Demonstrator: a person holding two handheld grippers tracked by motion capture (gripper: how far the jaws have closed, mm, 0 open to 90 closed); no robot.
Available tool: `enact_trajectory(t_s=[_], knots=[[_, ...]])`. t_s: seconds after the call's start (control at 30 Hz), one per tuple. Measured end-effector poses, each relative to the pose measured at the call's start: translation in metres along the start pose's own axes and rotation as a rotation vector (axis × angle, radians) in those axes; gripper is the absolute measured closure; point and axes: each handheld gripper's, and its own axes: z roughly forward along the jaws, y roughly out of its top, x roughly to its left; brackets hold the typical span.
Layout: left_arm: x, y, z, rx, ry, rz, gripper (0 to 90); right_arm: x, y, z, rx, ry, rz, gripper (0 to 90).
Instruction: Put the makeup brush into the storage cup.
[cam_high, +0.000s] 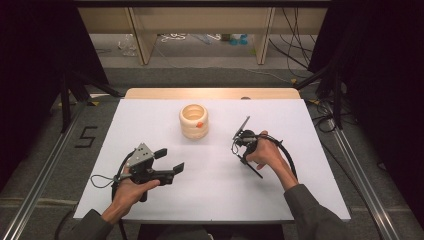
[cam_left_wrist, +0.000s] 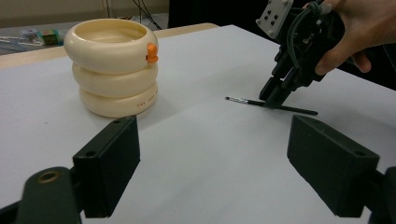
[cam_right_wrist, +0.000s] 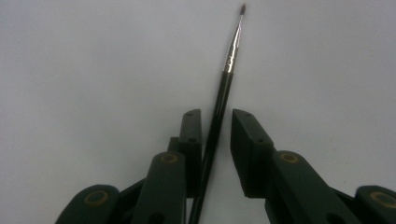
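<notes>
A thin black paintbrush (cam_right_wrist: 224, 91) lies flat on the white table (cam_high: 215, 192), its bristle tip pointing away from my right gripper (cam_right_wrist: 215, 114). The handle runs between this gripper's jaws: one pad touches it and a gap remains at the other, so it stands open. In the left gripper view the right gripper (cam_left_wrist: 275, 99) points down onto the brush (cam_left_wrist: 243, 101), held by a hand. My left gripper (cam_high: 171, 160) rests near the table's front left, jaws wide open and empty (cam_left_wrist: 215, 125).
A cream stack of three rings (cam_high: 194, 121) stands at the table's back centre, an orange knob (cam_left_wrist: 151, 52) on its top ring. Black cables trail from both grippers. Metal rails run along both sides of the table.
</notes>
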Motion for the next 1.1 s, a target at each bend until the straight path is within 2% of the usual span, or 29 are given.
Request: enact_trajectory(t_s=[0.27,0.3,0.6,0.63,0.67,0.7,0.8,0.87,1.03,1.1], knots=[[-0.0001,0.0002,-0.0002,-0.002,0.000,0.000,16.7,0.0002,0.0003,0.0017,0.016,-0.003,-0.004,76.9],[0.0008,0.0006,-0.0004,-0.001,-0.004,0.020,16.7,0.0022,0.0012,0.0014,0.030,-0.008,0.014,77.6],[0.0002,0.0006,-0.0004,-0.002,-0.004,0.014,16.7,0.0017,0.0012,0.0024,0.027,-0.005,0.004,80.5],[-0.0007,0.0001,-0.0003,-0.001,0.002,-0.002,16.7,0.0013,0.0012,0.0028,0.024,-0.004,0.005,81.1],[-0.0007,0.0001,-0.0003,-0.001,0.002,-0.002,16.7,0.0013,0.0012,0.0028,0.024,-0.004,0.005,81.1],[0.0000,0.0005,-0.0004,0.000,-0.006,0.015,16.7,0.0007,0.0010,0.0031,0.021,-0.003,0.002,81.5],[-0.0007,0.0002,-0.0003,-0.001,-0.001,0.002,16.7,-0.0003,0.0011,0.0032,0.023,0.005,0.011,83.6],[0.0003,0.0007,-0.0006,-0.001,-0.004,0.018,16.7,-0.0018,0.0006,0.0032,0.021,0.008,0.006,85.2],[0.0000,0.0006,-0.0006,-0.001,-0.004,0.013,16.7,-0.0013,0.0007,0.0034,0.020,0.009,0.007,85.3],[0.0006,0.0008,-0.0006,-0.004,-0.009,0.018,16.7,-0.0015,0.0012,0.0031,0.022,0.002,-0.009,85.3]])
